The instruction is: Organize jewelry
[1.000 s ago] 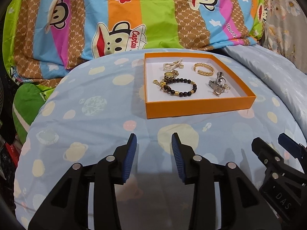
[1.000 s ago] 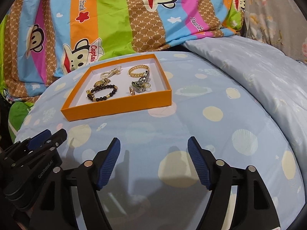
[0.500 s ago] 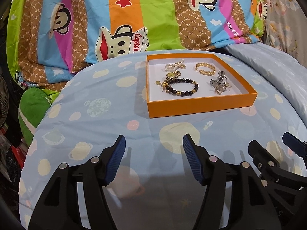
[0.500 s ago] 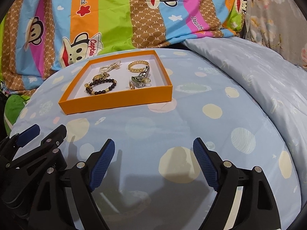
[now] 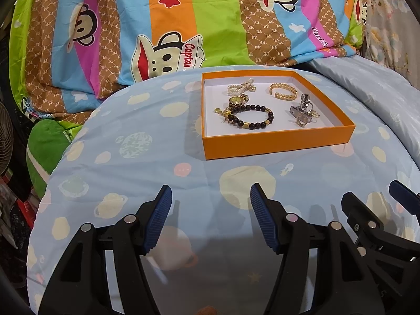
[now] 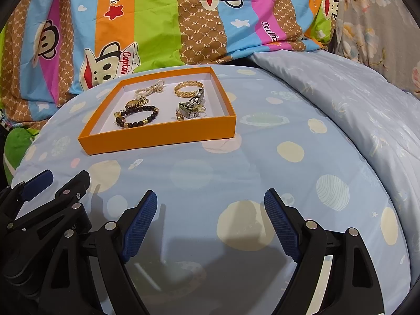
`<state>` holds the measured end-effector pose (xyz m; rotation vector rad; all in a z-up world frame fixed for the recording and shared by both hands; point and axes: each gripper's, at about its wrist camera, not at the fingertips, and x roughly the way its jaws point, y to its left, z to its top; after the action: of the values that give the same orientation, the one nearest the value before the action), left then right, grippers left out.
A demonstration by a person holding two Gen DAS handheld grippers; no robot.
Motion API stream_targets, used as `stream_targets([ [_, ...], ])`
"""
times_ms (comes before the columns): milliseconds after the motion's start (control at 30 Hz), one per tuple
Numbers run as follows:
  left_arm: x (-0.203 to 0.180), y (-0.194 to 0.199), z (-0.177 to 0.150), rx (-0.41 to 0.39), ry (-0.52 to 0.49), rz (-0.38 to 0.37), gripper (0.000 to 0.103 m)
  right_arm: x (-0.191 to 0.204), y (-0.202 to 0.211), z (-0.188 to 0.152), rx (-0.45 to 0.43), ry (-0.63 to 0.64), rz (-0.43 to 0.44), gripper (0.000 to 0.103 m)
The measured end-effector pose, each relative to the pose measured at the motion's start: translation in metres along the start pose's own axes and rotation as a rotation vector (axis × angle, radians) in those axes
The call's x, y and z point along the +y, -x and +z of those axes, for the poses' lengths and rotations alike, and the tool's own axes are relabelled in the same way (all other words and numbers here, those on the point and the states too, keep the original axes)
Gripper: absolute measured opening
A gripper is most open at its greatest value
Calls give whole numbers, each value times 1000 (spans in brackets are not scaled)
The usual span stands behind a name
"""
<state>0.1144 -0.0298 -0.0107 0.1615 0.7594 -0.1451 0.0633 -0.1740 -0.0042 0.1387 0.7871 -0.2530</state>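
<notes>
Jewelry (image 5: pixel 252 116) sits gathered in the tray (image 5: pixel 278 141) ahead of both my grippers, left gripper (image 5: pixel 211 216) and right gripper (image 6: pixel 210 220) held low over the bed (image 6: pixel 262 162) with fingers apart and empty, leaving the tray in plain view.

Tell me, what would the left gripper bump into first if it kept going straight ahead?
Probably the near wall of the orange box; the left gripper has only blue bedcover before it, though depth is uncertain.
</notes>
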Motion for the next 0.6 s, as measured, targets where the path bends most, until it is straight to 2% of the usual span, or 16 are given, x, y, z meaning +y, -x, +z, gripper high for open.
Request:
stream_targets([
  [600, 2, -1, 0, 13, -2, -7, 60, 0, -2, -1, 4, 1, -4, 82],
])
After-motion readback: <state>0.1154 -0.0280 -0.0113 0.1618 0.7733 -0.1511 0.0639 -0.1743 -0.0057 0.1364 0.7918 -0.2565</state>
